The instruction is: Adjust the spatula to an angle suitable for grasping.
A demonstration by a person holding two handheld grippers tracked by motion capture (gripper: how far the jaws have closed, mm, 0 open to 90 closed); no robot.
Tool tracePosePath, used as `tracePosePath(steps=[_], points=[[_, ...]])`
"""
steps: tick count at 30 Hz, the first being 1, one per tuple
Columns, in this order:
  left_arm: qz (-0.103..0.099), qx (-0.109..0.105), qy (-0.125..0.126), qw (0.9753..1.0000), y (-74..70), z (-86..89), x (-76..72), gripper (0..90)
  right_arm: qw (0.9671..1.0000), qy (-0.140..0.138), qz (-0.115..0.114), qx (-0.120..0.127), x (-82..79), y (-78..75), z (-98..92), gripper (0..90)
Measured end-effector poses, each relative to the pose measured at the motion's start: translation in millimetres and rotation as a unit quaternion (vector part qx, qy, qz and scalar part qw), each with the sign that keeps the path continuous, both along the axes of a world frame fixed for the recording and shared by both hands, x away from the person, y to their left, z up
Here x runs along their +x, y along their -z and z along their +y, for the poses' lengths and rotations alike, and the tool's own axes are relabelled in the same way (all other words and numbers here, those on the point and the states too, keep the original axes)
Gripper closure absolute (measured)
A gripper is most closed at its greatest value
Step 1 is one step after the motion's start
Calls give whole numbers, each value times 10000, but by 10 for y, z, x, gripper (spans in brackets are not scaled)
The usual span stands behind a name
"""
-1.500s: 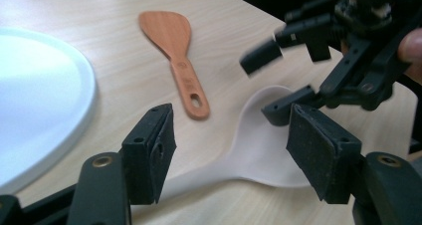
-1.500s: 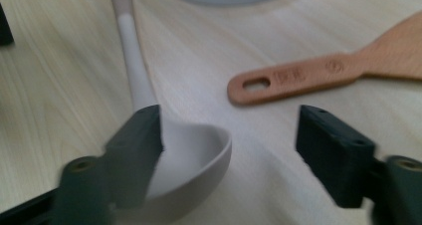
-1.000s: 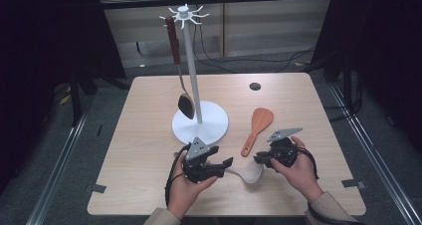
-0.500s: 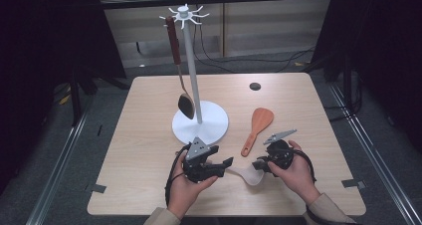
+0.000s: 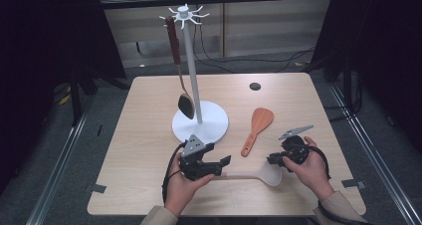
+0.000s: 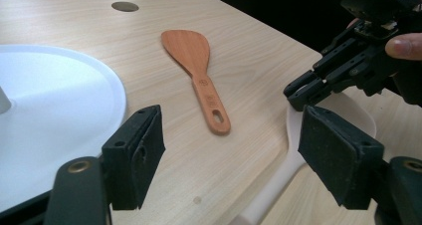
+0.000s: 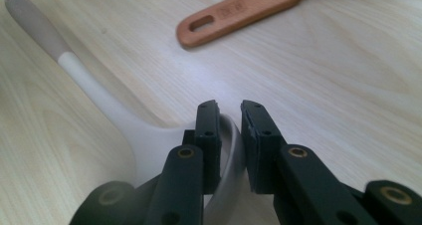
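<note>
On the bench (image 5: 149,115), taking the white stand base (image 5: 211,125) as landmark:

Item 1. White spoon (image 5: 259,175): lies flat on the near side of the base, toward the person, bowl to the right, handle pointing left. Same spot as a second ago.

Item 2. Right gripper (image 5: 272,160): near and to the right of the base, at the spoon's bowl. In the right gripper view its fingers (image 7: 211,130) stand nearly closed, a narrow slit between them, with the bowl's rim (image 7: 234,150) in or just behind that slit; whether they pinch it cannot be told. A second ago this gripper sat a little farther from the person, just off the bowl; it has since come down onto it.

Item 3. Left gripper (image 5: 221,164): directly near of the base, above the spoon handle, fingers (image 6: 139,155) wide apart and holding nothing. Position unchanged.

Item 4. Orange wooden spatula (image 5: 258,129): just right of the base, blade away from the person, hanging hole at the near end. Unmoved.

Item 5. Dark-handled ladle (image 5: 180,75): hangs from the stand's top hooks (image 5: 184,13), bowl just above the base's left part. Unmoved.

Item 6. Round dark hole (image 5: 255,86): beyond and right of the base.
</note>
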State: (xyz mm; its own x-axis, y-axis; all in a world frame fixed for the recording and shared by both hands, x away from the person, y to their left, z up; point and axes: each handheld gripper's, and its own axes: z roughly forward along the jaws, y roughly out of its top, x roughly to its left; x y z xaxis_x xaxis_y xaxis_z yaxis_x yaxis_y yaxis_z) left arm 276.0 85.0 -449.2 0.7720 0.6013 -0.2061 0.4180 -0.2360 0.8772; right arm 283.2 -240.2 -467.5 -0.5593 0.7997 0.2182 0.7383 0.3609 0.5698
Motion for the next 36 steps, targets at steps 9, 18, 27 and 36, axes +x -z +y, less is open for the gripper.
tracePosePath(steps=[9, 18, 27, 36], points=[[-96, 11, -53, 9999, -37, 21, 35, 187, 9998, 106, -139, -30, -31, 14, -65, 646], [-108, 20, -144, 9998, -47, 84, 38, 187, 9958, -166, -899, 2, -50, -125, 122, 314], [-119, 10, -361, 9993, -60, 222, 14, 185, 9898, -871, -1123, 104, -45, -131, 501, 234], [-56, 2, -596, 9982, -46, 397, -19, 185, 9844, -1413, -1032, 176, -36, -102, 887, 306]])
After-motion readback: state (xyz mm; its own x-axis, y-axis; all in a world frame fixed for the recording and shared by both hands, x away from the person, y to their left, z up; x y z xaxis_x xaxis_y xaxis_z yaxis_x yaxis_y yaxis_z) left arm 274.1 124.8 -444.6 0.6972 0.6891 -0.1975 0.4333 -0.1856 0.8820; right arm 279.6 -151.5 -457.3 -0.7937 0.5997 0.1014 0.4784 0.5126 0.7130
